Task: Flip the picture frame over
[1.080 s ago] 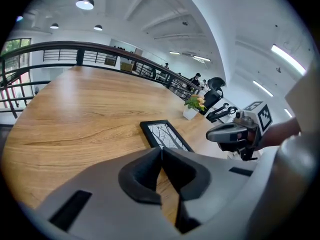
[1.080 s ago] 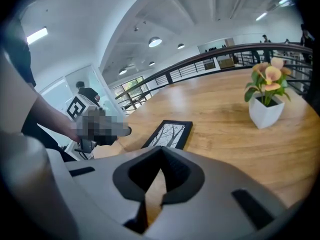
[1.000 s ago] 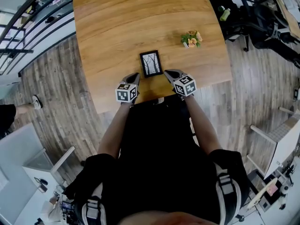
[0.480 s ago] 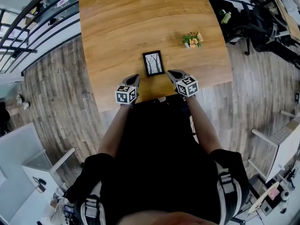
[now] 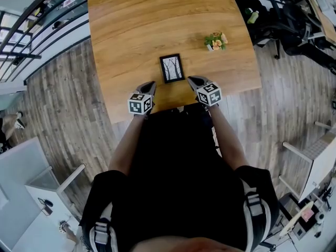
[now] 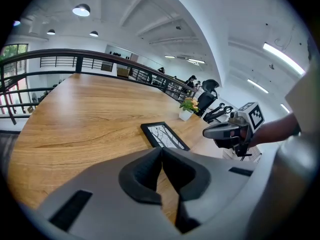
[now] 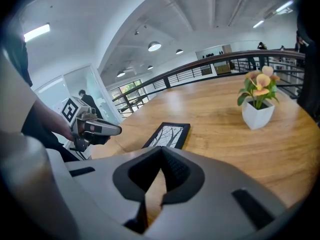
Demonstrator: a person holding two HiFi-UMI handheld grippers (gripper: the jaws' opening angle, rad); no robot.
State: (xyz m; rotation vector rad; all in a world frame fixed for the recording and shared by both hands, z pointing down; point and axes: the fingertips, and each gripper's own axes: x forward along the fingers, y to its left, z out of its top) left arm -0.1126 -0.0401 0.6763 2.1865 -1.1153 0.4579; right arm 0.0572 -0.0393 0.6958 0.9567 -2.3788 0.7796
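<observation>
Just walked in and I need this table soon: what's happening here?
A person stands at the wooden table with a gripper in each hand. The left gripper and right gripper are both shut and empty, held at the near edge, one to each side of the picture frame. The frame lies flat, picture side up, untouched, so the flip has not begun. A small potted plant sits further right.

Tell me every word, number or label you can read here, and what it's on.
None is readable.
The picture frame shows only bare trees, no words.
The cubes on the left gripper and right gripper carry black-and-white square patterns, not letters.
</observation>
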